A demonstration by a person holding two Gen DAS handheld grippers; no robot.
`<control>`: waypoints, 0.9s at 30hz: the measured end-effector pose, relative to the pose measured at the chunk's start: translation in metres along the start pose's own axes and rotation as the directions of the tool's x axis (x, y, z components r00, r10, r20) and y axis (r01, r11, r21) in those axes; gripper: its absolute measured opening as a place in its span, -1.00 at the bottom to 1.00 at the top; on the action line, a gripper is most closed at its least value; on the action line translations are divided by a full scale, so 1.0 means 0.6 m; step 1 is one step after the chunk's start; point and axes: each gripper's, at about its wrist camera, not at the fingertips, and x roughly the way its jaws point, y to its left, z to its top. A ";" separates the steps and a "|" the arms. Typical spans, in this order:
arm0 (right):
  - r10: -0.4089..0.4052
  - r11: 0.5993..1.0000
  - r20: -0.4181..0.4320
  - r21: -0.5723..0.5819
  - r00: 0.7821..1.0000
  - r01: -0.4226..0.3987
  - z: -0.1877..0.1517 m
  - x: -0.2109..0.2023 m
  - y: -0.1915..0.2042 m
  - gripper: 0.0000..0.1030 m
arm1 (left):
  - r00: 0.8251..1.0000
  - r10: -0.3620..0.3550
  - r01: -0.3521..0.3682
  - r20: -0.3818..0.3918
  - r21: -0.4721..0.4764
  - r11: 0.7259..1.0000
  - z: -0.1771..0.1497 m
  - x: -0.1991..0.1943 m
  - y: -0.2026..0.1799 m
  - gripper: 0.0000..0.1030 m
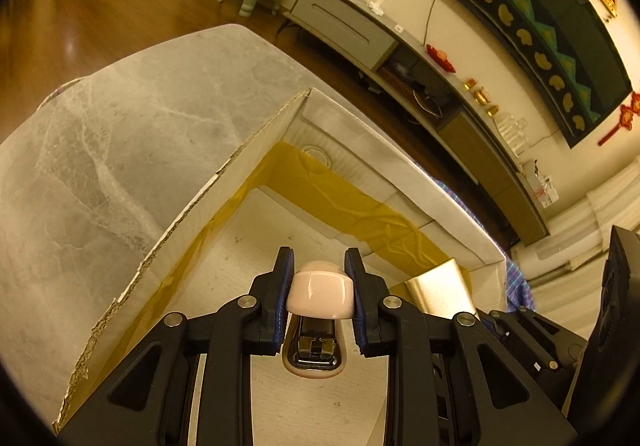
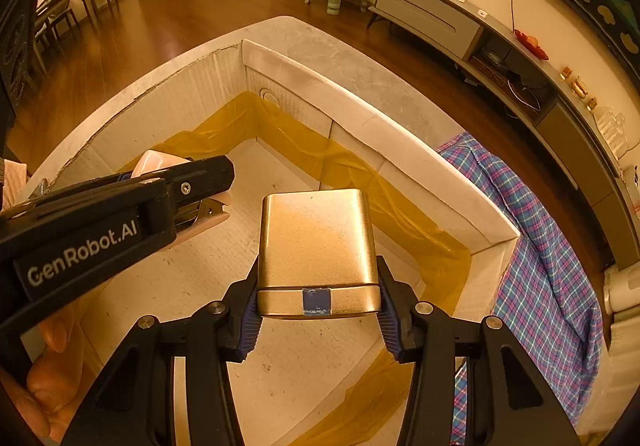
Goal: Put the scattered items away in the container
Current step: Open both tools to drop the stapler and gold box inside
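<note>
- Your right gripper (image 2: 318, 316) clamps a gold tin (image 2: 316, 242) above the open cardboard box (image 2: 400, 149).
- Your left gripper (image 2: 200, 181) holds a pink stapler (image 2: 154, 161) alongside.

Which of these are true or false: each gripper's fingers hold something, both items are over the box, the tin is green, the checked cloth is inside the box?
1. The left gripper holds a pink stapler. True.
2. The right gripper holds a gold tin. True.
3. The tin is green. False: it is gold.
4. The checked cloth lies inside the cardboard box. False: it lies outside, beside the box wall.
5. Both items are over the box. True.
</note>
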 end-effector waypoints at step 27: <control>0.012 1.000 -0.037 0.027 0.999 -0.011 -0.034 -0.061 0.006 0.15 | 0.995 -0.080 0.082 0.051 -0.035 0.996 0.016 -0.057 0.008 -0.13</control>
